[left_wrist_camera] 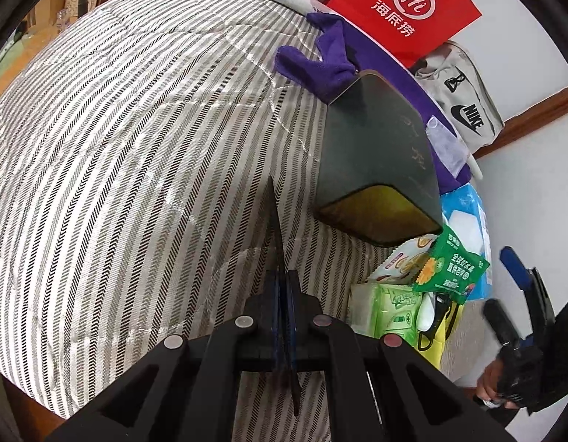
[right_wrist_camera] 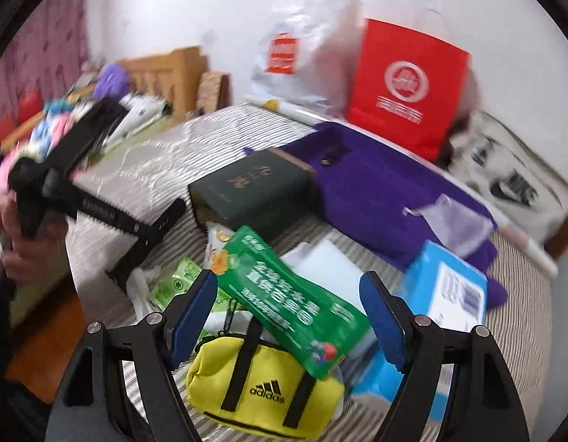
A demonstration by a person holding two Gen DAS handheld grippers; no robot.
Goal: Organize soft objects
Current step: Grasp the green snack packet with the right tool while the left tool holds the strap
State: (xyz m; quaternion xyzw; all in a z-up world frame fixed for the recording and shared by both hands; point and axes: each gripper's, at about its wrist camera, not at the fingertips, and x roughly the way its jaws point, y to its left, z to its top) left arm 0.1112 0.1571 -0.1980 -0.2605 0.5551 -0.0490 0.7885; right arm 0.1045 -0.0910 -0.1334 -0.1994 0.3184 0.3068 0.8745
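The left gripper [left_wrist_camera: 284,287] is seen fully closed, holding nothing, above the striped quilt [left_wrist_camera: 136,147]. The right gripper [right_wrist_camera: 288,294] is held wide apart, empty, over a yellow pouch [right_wrist_camera: 262,386] marked "adidas". A grey bag [left_wrist_camera: 468,110] is labelled "NIKE".

The striped bed cover [left_wrist_camera: 129,154] lies bare on its wide left part, so a claw can pass there freely. The right side is crowded: a dark book [left_wrist_camera: 376,154], a purple cloth [right_wrist_camera: 387,191], a green packet [right_wrist_camera: 295,302], a yellow pouch [right_wrist_camera: 262,386] and a blue box [right_wrist_camera: 442,291] lie close together, and a red bag [right_wrist_camera: 405,92] stands behind them at the wall.
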